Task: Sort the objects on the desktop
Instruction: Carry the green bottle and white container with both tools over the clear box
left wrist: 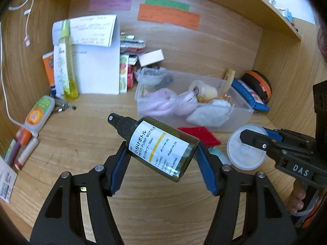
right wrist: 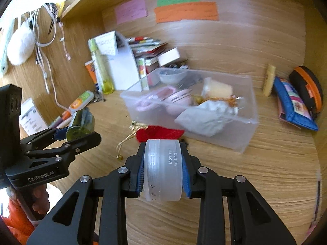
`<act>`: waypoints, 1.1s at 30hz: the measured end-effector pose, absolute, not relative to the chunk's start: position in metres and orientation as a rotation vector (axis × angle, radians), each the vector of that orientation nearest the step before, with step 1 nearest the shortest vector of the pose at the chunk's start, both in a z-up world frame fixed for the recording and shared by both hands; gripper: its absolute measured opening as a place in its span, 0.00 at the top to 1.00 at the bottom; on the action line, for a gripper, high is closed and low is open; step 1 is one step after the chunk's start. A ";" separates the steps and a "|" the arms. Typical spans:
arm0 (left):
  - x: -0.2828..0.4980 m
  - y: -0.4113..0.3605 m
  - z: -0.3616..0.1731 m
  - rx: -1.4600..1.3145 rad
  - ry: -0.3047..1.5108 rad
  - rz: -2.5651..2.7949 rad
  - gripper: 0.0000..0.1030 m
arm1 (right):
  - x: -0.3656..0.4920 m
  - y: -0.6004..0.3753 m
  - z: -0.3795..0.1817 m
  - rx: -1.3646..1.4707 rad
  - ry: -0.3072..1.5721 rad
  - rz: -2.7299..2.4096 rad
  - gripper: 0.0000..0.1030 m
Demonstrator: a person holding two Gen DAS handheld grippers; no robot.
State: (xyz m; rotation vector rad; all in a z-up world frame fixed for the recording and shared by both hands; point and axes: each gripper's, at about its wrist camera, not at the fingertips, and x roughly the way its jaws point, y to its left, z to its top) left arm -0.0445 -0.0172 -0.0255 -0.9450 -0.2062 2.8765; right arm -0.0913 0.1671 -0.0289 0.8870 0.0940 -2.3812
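My left gripper (left wrist: 162, 159) is shut on a dark green pump bottle (left wrist: 159, 147) with a white label and black spray top, held above the wooden desk. It also shows in the right wrist view (right wrist: 80, 125), at the left. My right gripper (right wrist: 162, 169) is shut on a round frosted white jar (right wrist: 162, 169), held on its edge above the desk. The jar shows in the left wrist view (left wrist: 246, 147) at the right, near the bottle. A clear plastic bin (left wrist: 243, 122) with pink cloth, a white cloth and small items stands behind both.
A red pouch (right wrist: 159, 132) with gold cord lies in front of the bin (right wrist: 245, 134). A blue pouch (right wrist: 292, 106) and a black-orange case (right wrist: 306, 85) lie at the right. Papers, a yellow spray tube (left wrist: 67, 65), boxes, pens and a glue tape (left wrist: 38, 112) crowd the left.
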 end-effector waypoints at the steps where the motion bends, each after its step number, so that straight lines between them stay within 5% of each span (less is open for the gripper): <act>1: -0.046 -0.017 -0.023 -0.939 -0.209 2.874 0.38 | -0.093 0.171 -0.026 0.882 0.083 -2.389 0.74; 21: -0.112 -0.022 0.039 -0.789 -0.124 2.877 0.38 | -0.150 0.211 0.036 0.718 -0.004 -2.534 0.74; 33: -0.188 -0.020 0.018 -0.942 -0.112 2.840 0.38 | -0.206 0.171 0.035 0.765 0.025 -2.491 0.74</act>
